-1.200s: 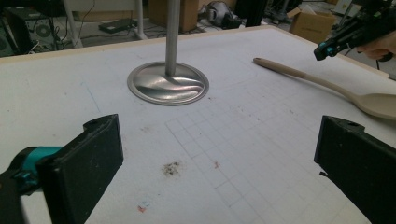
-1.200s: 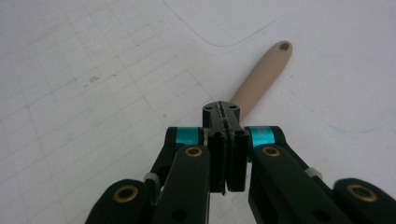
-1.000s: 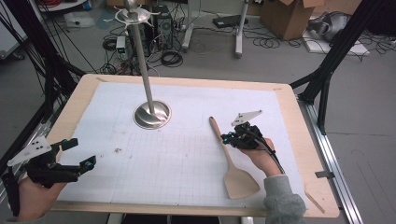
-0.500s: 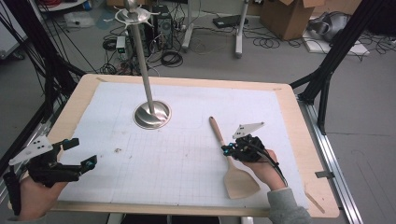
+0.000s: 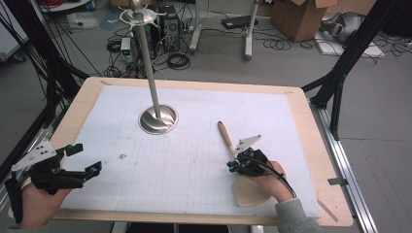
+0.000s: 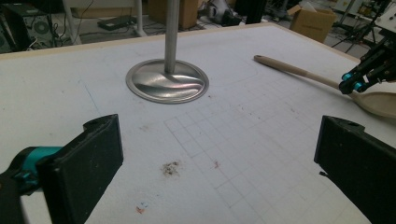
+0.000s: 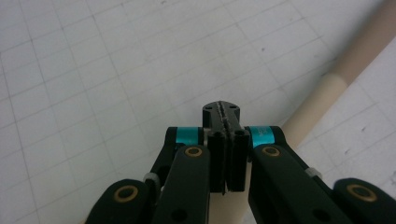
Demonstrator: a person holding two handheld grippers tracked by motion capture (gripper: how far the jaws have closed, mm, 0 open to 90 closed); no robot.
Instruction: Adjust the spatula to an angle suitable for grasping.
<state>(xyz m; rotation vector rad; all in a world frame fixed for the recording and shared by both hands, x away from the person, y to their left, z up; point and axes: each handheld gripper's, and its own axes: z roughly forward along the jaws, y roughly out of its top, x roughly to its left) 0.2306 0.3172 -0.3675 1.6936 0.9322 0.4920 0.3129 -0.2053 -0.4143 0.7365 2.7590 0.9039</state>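
Observation:
A wooden spatula (image 5: pixel 225 136) lies on the white gridded mat, handle pointing away from me, blade (image 5: pixel 250 191) near the front edge. My right gripper (image 5: pixel 232 167) hovers just over where handle meets blade, jaws shut flat against each other with nothing between them. In the right gripper view the closed tips (image 7: pixel 222 109) sit over the pale handle (image 7: pixel 327 93), which runs up to the right. My left gripper (image 5: pixel 85 158) rests at the front left, jaws open and wide apart (image 6: pixel 219 158) over bare mat. The left gripper view has the spatula (image 6: pixel 294 70) at its right.
A metal stand with a round base (image 5: pixel 158 119) and tall pole (image 5: pixel 148 63) rises at the mat's back left. The wooden table rim (image 5: pixel 320 145) frames the mat. A small dark smudge (image 6: pixel 170 169) marks the mat ahead of the left gripper.
My right gripper has come toward the front edge and lower, along the spatula toward its blade, staying shut. The left gripper and the spatula have not moved.

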